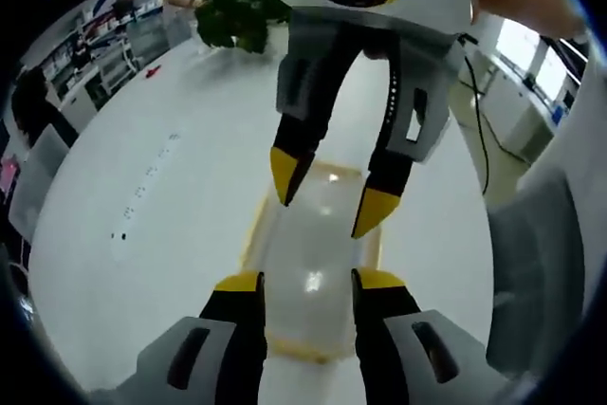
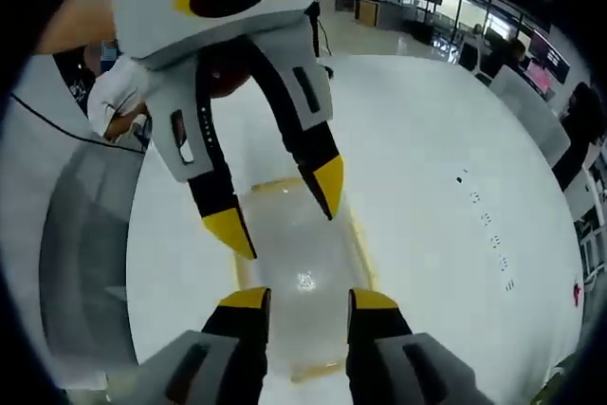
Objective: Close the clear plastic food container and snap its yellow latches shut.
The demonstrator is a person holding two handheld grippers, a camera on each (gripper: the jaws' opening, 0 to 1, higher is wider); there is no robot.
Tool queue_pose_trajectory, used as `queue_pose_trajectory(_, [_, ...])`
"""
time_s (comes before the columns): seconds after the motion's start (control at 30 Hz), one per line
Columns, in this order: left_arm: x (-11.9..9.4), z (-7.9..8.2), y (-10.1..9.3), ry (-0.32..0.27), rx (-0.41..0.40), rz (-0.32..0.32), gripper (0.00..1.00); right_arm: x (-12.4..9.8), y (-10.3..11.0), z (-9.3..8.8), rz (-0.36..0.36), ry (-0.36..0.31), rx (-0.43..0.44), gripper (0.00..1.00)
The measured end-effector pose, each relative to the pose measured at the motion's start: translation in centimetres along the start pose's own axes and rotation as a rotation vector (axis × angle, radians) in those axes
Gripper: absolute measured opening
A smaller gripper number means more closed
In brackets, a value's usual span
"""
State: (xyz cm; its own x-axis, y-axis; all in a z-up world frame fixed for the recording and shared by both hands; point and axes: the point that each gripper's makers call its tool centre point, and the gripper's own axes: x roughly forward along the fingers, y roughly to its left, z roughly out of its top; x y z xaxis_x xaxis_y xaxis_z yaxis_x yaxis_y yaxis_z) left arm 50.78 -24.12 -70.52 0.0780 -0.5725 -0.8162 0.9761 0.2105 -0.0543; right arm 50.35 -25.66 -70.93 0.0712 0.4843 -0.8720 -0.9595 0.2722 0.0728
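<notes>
Lying: clear plastic food container flat on white table, near its edge; lid on
Latches: yellow latches along container's long sides
Left gripper: over one end; jaws narrowly parted, gripping nothing
Right gripper: over opposite end, facing; jaws likewise parted, empty
Background: green plant at far table edge

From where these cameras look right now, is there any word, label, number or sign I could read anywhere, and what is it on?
No text can be read in either view.
Small dark marks in a row on the round white table, also seen at: too small and blurred to read.
Clear plastic food container with yellow latches: no label visible.
Left gripper and right gripper: no readable markings.
Background shelves: blurred.
</notes>
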Motion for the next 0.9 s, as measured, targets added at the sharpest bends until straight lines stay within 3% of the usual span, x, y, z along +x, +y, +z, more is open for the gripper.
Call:
queue_pose_trajectory(0.47, [0.3, -0.1, 0.0, 0.002, 0.000, 0.008, 0.31, 0.3, -0.5, 0.3, 0.002, -0.017, -0.006, 0.27])
queue_pose_trajectory(0.53, [0.2, 0.1, 0.3, -0.023, -0.031, 0.031, 0.30, 0.3, -0.6, 0.4, 0.002, -0.018, -0.007, 0.27])
queue_pose_trajectory(0.6, [0.3, 0.0, -0.1, -0.037, -0.064, 0.011, 0.32, 0.3, -0.9, 0.6, -0.003, -0.027, -0.003, 0.26])
queue_pose_trajectory(0.9, [1.2, -1.1, -1.4, 0.029, 0.026, 0.009, 0.33, 0.7, -1.4, 0.7, -0.006, -0.023, -0.011, 0.26])
